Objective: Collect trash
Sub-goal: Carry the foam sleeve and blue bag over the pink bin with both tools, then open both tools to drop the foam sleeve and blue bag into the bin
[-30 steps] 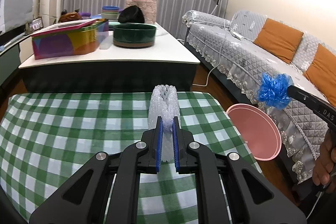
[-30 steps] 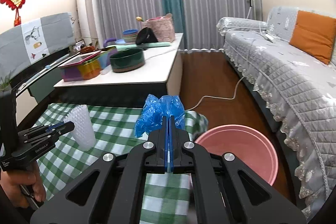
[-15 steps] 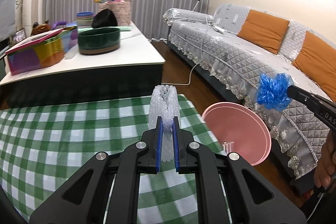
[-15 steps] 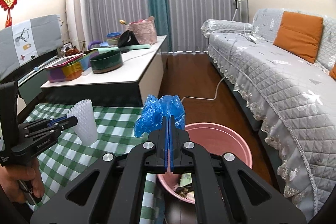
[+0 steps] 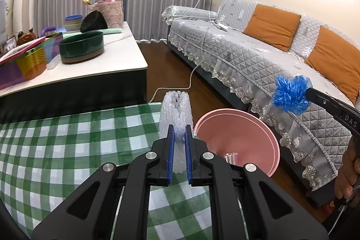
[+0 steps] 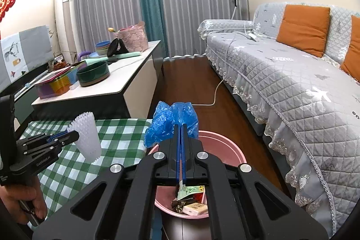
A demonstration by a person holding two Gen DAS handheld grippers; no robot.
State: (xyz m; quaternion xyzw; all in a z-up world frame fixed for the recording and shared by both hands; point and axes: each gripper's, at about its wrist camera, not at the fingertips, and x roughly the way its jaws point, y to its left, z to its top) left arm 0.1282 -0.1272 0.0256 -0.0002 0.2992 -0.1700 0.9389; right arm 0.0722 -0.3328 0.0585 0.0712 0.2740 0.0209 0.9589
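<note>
- The right gripper (image 6: 181, 127), clamped on a crumpled blue plastic bag (image 6: 172, 122), hung over the round pink plastic bin (image 6: 234, 150); release seemed next.
- The left gripper (image 5: 179, 129) pinched a white foam net sleeve (image 5: 176, 109) over the green-checked tablecloth (image 5: 67, 145), needing carriage right to the bin.

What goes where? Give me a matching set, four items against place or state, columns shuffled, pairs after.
Things:
1. blue plastic bag
2. white foam net sleeve
3. pink bin
4. dark green bowl

Places or states:
A. on the white counter
B. clamped in the left tool
C. on the floor, trash inside
D. clamped in the right tool

Pairs: 1-D, 2-B, 3-C, 4-A
</note>
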